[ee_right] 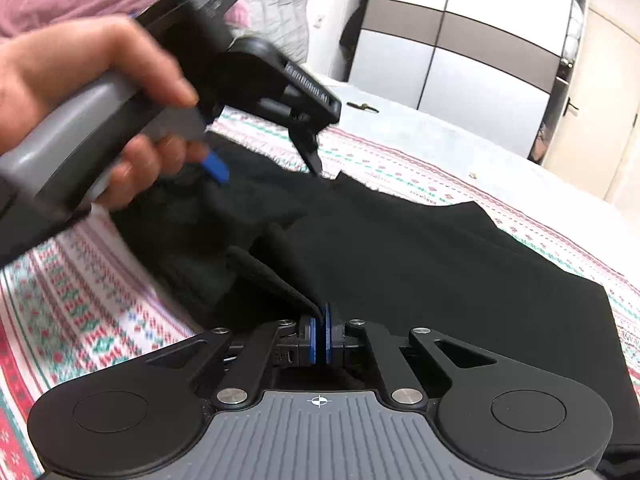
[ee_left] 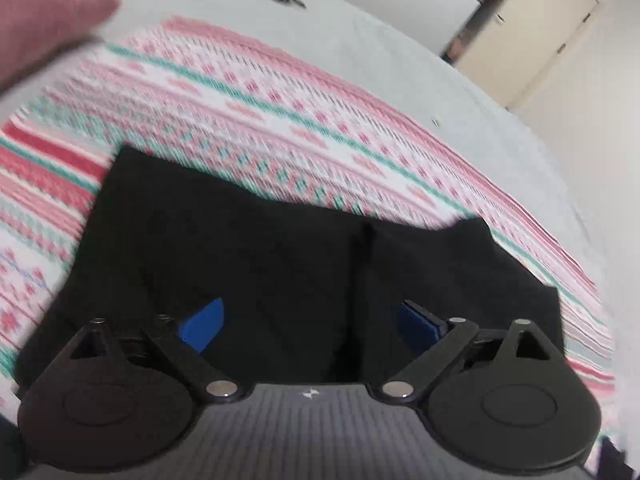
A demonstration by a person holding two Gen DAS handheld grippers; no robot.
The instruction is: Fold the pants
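Between the right gripper's [ee_right: 319,334] blue pads, which stand pressed almost together, a fold of the black pants [ee_right: 420,264] is pinched at their near edge. From that pinch the cloth runs forward and to the right across the patterned blanket [ee_right: 460,168], its long axis slanting away from this gripper. Up and to the left the left gripper [ee_right: 268,166], held in a hand [ee_right: 100,92], hangs over the far bunched part with its jaws spread wide and nothing between them; its own view shows only flat black cloth under the gap. Judging by this, the left gripper is nearer the loose far end.
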